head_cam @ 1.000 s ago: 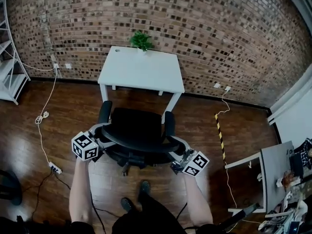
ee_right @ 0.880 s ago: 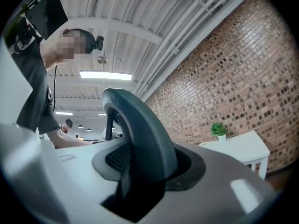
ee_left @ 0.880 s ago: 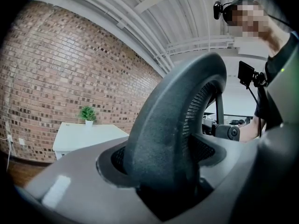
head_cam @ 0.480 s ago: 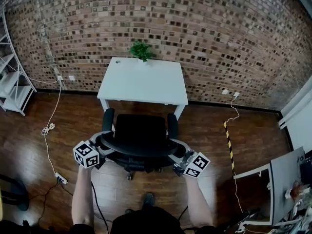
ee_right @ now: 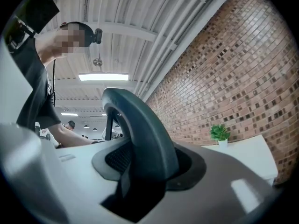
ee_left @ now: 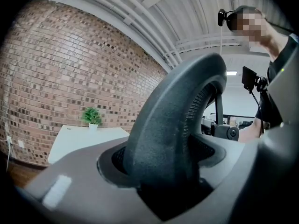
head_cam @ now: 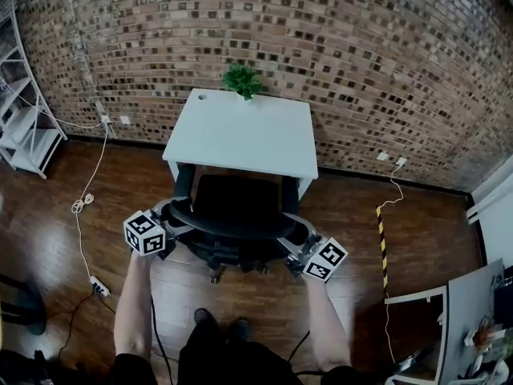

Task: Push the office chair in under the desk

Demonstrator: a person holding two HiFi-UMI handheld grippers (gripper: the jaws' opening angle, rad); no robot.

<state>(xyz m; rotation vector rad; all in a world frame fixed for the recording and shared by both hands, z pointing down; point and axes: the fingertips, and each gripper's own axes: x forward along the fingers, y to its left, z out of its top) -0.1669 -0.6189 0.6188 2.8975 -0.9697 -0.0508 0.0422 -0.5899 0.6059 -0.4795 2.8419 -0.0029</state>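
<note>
Claw L (head_cam: 167, 231), claw R (head_cam: 298, 253) grip chair back (head_cam: 232, 229).

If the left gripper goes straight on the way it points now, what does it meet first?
The chair backrest, already between its jaws; beyond that, probably the white desk.

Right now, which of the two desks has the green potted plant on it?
The white desk against the brick wall, just beyond the office chair: the plant stands at its far edge. The grey desk at lower right shows no green plant.
</note>
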